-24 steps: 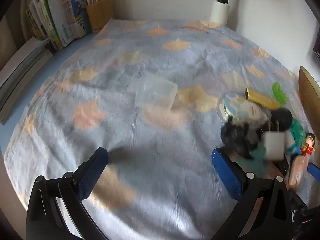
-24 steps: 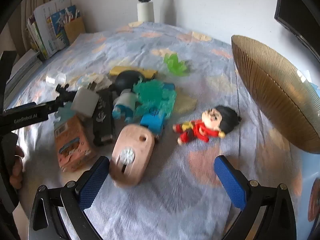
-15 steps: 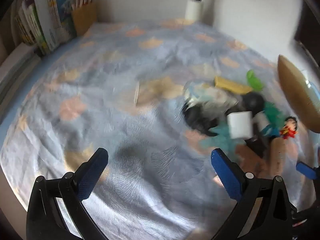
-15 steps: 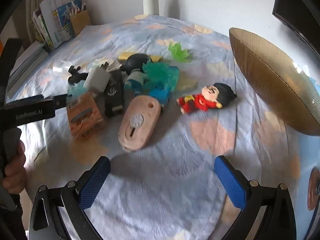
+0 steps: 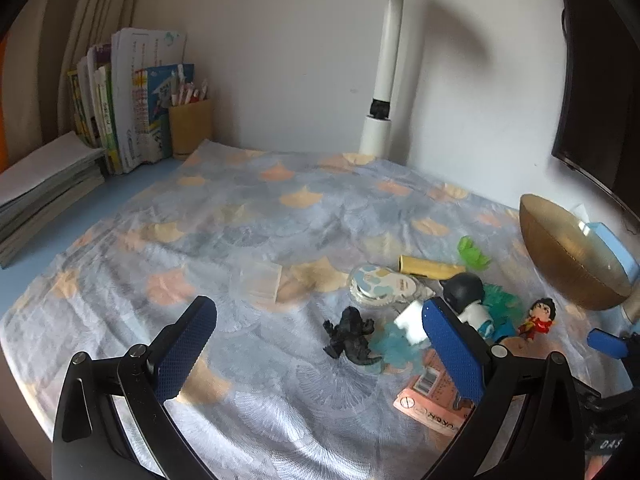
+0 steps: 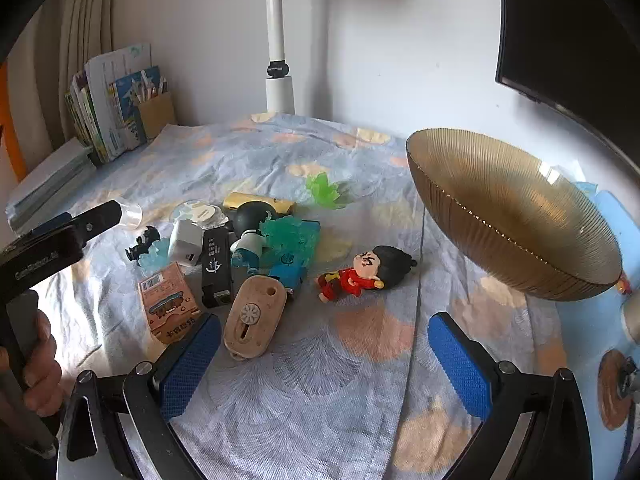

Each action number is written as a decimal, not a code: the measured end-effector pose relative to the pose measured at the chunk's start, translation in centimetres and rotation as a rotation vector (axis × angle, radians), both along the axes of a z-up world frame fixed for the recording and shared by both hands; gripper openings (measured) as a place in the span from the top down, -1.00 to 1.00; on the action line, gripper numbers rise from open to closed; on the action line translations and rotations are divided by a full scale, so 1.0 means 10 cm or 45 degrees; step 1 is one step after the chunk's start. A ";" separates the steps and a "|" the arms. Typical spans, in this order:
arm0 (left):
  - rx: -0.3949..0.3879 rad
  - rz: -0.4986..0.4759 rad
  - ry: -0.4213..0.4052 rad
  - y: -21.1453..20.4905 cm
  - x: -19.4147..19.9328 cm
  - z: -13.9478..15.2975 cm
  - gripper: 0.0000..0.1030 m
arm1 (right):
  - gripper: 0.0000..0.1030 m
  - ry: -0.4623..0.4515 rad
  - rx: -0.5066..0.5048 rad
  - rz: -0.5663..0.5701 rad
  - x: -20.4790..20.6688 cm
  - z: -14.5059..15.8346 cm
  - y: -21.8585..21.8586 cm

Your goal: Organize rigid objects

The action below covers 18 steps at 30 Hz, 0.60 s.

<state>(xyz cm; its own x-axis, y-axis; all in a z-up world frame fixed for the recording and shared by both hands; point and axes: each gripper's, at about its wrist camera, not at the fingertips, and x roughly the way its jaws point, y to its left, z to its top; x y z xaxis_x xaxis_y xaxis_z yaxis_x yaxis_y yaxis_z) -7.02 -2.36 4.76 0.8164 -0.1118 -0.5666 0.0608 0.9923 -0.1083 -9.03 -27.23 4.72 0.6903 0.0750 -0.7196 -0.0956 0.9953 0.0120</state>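
Observation:
A pile of small items lies on the patterned cloth [image 5: 248, 216]: a black dinosaur figure [image 5: 350, 336], a white charger cube [image 6: 185, 243], a black box [image 6: 216, 266], a pink card box [image 6: 170, 308], a beige oval gadget [image 6: 253, 322], a red-and-black doll [image 6: 366, 272], a green toy [image 6: 326, 192], a yellow bar [image 5: 430, 266]. A gold bowl [image 6: 508, 216] stands at the right. My left gripper [image 5: 316, 344] is open and empty, just left of the pile. My right gripper [image 6: 320, 364] is open and empty, in front of the pile.
Books [image 5: 128, 100] and a pencil cup [image 5: 190, 124] stand at the back left. A white lamp post [image 5: 384, 80] rises at the back wall. A clear plastic box [image 5: 264, 282] lies left of the pile. A dark monitor [image 6: 560, 36] hangs at the right.
Both grippers have pulled back and tilted up, so more wall shows. The pile now sits farther from both grippers. Both stay open and empty.

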 end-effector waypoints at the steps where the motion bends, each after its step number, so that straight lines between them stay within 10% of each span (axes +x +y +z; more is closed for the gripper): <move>1: 0.000 -0.009 0.010 -0.01 0.01 -0.01 -0.99 | -1.00 0.004 0.012 0.007 0.00 -0.05 -0.05; 18: 0.028 -0.091 0.008 -0.06 -0.06 -0.01 -0.99 | -1.00 0.073 -0.009 0.066 0.01 -0.20 0.04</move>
<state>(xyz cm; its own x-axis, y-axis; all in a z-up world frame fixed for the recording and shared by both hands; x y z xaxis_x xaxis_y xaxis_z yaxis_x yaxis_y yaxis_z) -7.62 -2.91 4.70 0.8030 -0.1570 -0.5749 0.1306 0.9876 -0.0871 -8.93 -26.87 2.72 0.6435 0.1045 -0.7583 -0.1465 0.9891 0.0120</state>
